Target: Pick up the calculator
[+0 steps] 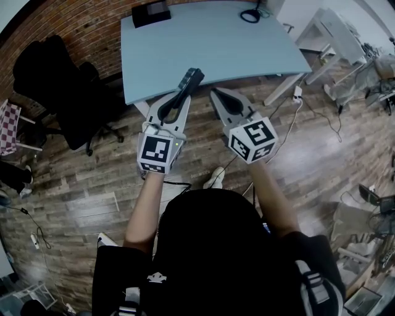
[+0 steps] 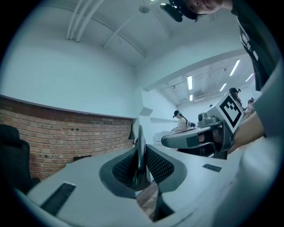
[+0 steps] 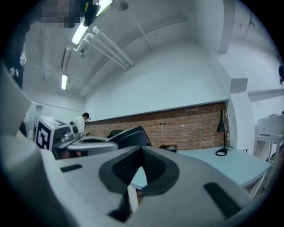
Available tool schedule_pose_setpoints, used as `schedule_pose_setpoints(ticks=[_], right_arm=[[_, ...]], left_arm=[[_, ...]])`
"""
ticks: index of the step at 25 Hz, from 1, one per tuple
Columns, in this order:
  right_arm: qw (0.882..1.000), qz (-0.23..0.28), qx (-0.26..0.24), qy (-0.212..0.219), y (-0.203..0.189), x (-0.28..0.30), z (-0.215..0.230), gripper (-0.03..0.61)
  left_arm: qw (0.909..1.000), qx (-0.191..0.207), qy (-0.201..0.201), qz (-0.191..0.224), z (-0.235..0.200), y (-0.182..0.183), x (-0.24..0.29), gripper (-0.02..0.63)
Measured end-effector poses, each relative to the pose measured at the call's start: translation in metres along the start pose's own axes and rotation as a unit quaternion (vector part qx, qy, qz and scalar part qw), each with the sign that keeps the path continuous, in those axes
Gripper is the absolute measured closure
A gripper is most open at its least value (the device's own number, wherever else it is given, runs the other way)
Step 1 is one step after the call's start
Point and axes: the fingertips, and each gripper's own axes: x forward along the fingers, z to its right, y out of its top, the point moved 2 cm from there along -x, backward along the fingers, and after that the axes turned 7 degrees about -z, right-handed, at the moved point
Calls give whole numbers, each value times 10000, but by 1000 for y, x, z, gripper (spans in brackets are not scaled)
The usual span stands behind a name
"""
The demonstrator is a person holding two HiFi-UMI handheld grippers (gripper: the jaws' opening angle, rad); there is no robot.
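Head view: the left gripper (image 1: pixel 183 94) points out level toward 1 o'clock, its jaws closed down on the calculator (image 1: pixel 191 79). The calculator is a dark flat slab projecting beyond the tips and showing against the near edge of the pale blue table (image 1: pixel 203 43). It hangs in the air rather than resting on the top, apparently gripped by one end so the rest stays clear. The right gripper (image 1: pixel 217 94) sits at 3 o'clock of the left, just beside it, with its jaws drawn together and nothing in them; it is judged idle and out of the way. A black box (image 1: pixel 151 12) sits at the table's 11 o'clock corner and a lamp (image 1: pixel 250 15) at 1 o'clock. A black chair (image 1: pixel 62 92) stands on the wood floor at 9 o'clock. Left gripper view: the calculator (image 2: pixel 140 137) is seen edge-on as a thin upright blade pinched between the ribbed pads (image 2: pixel 157 166), gripped across its thin side, which suits narrow jaws. The right gripper is at 3 o'clock. Right gripper view: the pads meet at the tips, with only table showing through the gap below. The calculator (image 3: pixel 131 135) is at 9 o'clock, and the lamp stands at 3 o'clock before the brick wall (image 3: pixel 186 131). The pick-up is judged done.
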Motion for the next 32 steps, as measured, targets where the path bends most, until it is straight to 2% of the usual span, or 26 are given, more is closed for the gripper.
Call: schedule_pose_setpoints(ticks=[15, 32], right_arm=[[9999, 41, -115, -69, 10, -8, -56, 574], [9998, 81, -148, -105, 8, -15, -85, 574]], left_arm=[[9998, -55, -96, 171, -1, 1, -53, 552], [9995, -112, -159, 265, 1, -3, -85, 554]])
